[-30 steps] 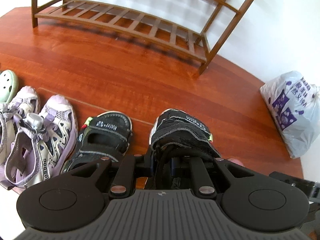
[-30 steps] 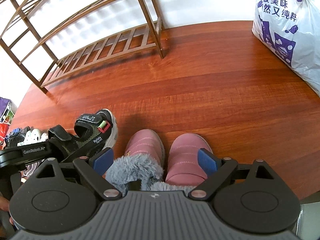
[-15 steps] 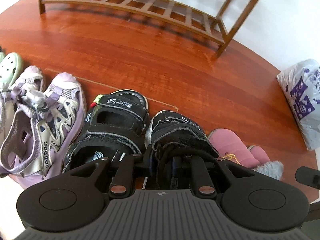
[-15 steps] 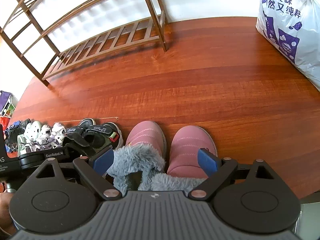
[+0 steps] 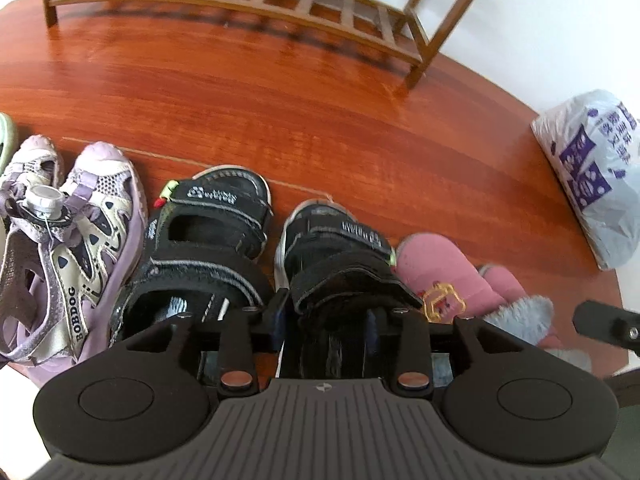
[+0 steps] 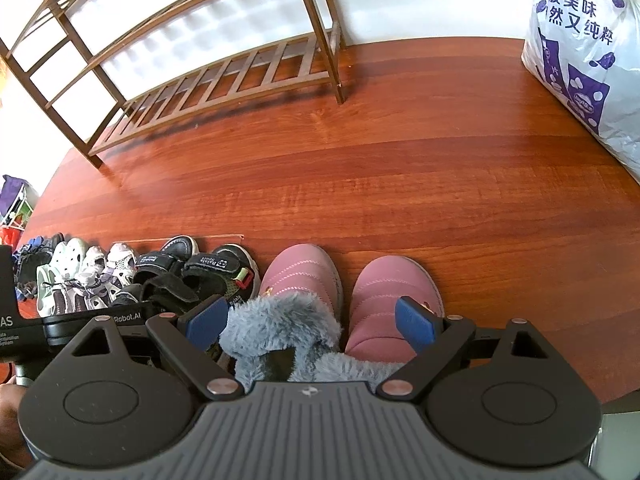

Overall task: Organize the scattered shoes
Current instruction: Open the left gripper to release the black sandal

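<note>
A: Shoes first, nearest ones. The left gripper (image 5: 326, 320) sits over the heel of the right-hand black sandal (image 5: 336, 252), and its fingers are opening, with the heel strap between them. The pads look to be coming off the strap rather than pressing it.

B: So it's letting go. To do that well, I'd let the fingers spread fully before lifting, and come straight up, so the strap doesn't snag and drag the sandal out of line with the other black sandal (image 5: 208, 232) just beside it.

A: Agreed. The right gripper (image 6: 310, 320) has its blue fingers (image 6: 414, 322) spread wide, one on each outer side of the pink boots (image 6: 340, 292). The grey fur cuffs are between them; I can't see a pad pressing on either boot.

B: Where does everything stand?

A: All on the wooden floor (image 6: 360, 184), toes pointing at the wall: purple sneakers (image 5: 76, 240), the two sandals, then the boots, touching or nearly so.

B: Further off?

A: The wooden shoe rack (image 5: 248, 4) stands bare against the wall, well apart from the row, and a white plastic bag (image 6: 588, 52) sits off to the right.
</note>
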A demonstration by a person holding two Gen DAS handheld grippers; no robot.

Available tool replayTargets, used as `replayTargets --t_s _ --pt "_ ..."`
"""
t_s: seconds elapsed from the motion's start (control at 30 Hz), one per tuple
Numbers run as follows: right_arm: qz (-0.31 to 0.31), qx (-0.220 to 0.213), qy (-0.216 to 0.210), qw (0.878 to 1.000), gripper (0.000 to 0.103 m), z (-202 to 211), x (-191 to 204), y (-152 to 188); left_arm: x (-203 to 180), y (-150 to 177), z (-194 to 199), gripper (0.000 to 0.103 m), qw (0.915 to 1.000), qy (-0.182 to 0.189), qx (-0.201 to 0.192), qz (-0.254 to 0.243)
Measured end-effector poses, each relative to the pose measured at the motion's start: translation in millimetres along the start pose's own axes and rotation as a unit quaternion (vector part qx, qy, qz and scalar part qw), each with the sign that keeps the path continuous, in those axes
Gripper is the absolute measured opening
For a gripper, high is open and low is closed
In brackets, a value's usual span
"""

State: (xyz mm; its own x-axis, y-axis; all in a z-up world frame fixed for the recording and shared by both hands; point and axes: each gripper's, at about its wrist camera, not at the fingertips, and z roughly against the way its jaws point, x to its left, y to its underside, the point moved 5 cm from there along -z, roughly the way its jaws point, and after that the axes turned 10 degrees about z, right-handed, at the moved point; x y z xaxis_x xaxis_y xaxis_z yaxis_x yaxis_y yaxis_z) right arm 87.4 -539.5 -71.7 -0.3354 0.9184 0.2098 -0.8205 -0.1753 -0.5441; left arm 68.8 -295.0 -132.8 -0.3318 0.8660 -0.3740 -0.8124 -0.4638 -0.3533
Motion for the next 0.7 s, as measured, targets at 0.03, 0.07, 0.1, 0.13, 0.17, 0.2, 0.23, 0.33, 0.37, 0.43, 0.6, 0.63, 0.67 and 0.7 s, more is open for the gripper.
replayTargets --t_s 0.03,0.07,0.1,0.13,0.17,0.2,0.23,0.33,0.37,0.43,0.6,0.63,0.67,0.7 --pt "0.001 -0.001 -0.001 1.000 0.094 0 1 0 2 2 1 0.044 1.0000 0.003 0.007 0.005" --pt "0.003 -0.001 -0.001 1.000 0.094 0 2 -1 3 3 3 0.045 0.9999 0.007 0.011 0.007" --pt "0.005 -0.002 -0.002 1.000 0.094 1 4 -1 4 4 5 0.046 0.9998 0.011 0.012 0.009" --pt "0.007 -0.003 -0.002 1.000 0.094 1 5 -1 5 5 8 0.047 0.9997 0.014 0.014 0.011" --pt "0.008 -0.003 -0.002 1.000 0.094 1 6 -1 6 5 11 0.048 0.9996 0.018 0.015 0.013" --pt "0.009 -0.002 -0.003 1.000 0.094 1 7 -1 7 6 13 0.050 0.9995 0.022 0.017 0.015" --pt "0.011 -0.002 -0.005 1.000 0.094 0 9 -1 7 7 16 0.053 0.9995 0.024 0.017 0.014" --pt "0.013 0.001 -0.009 1.000 0.094 0 14 0 6 9 26 0.059 0.9996 0.026 0.013 0.004" --pt "0.014 0.002 -0.011 1.000 0.094 -1 15 1 5 10 32 0.060 0.9996 0.028 0.009 -0.002" --pt "0.019 0.001 -0.014 1.000 0.096 0 19 2 5 11 40 0.064 0.9996 0.028 0.001 -0.005" --pt "0.034 -0.004 -0.008 0.999 0.097 1 30 4 8 12 64 0.074 0.9992 0.025 -0.026 -0.015" --pt "0.038 -0.007 -0.004 0.999 0.097 2 33 5 10 12 69 0.076 0.9991 0.024 -0.031 -0.017" --pt "0.040 -0.009 -0.002 0.999 0.097 3 36 5 13 11 74 0.077 0.9989 0.023 -0.036 -0.019" --pt "0.042 -0.011 0.000 0.999 0.097 4 40 6 15 11 78 0.079 0.9988 0.020 -0.039 -0.021"
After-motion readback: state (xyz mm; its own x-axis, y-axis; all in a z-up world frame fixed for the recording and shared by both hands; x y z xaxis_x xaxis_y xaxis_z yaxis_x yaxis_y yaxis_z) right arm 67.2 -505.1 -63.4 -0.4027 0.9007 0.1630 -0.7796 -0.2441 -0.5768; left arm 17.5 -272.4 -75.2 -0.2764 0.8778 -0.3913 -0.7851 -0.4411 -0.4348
